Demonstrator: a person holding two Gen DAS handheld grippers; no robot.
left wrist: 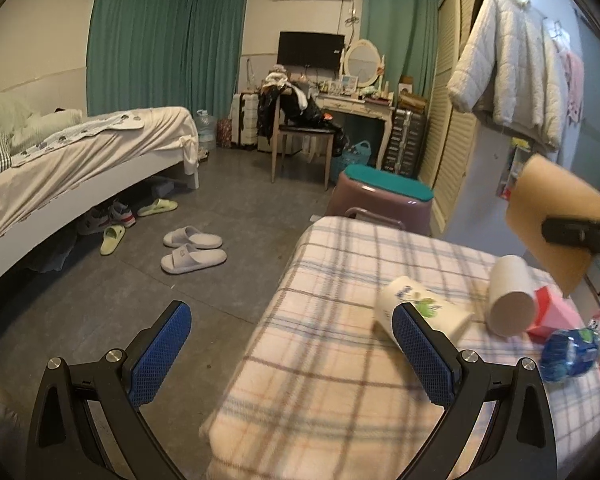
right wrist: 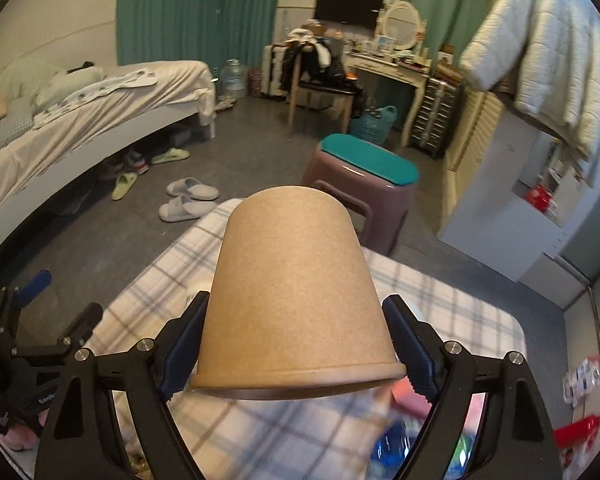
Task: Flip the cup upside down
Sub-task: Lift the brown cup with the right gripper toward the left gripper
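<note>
- Bedroom, teal curtains, grey floor; work surface is a small table under a soft plaid cloth [left wrist: 340,380], pale with blue and tan lines.
- Right gripper [right wrist: 296,344] holds the brown paper cup [right wrist: 296,292] clear above the cloth, pads clamped on opposite sides of the wall near the rolled rim.
- Cup appears inverted or nearly so: flat base points up and away, rim toward the camera and slightly down. In the left wrist view it looks tilted.
- Left gripper [left wrist: 292,356] is empty, jaws wide, hovering at the table's near edge.
- Judgement: flip is mostly done; what remains is levelling and setting down. Bring the rim parallel to the cloth, lower straight, release only once the whole rim sits.
- Kraft paper is matte, thin-walled, tapered; a hard squeeze would ovalise the rim.
- Cloth is soft and may give unevenly.
- Clutter near the landing area: a white printed cup [left wrist: 420,312] on its side, a cardboard tube [left wrist: 510,296], a red-and-pink box [left wrist: 552,312], a blue crinkly packet [left wrist: 572,354]. Choose bare cloth.
</note>
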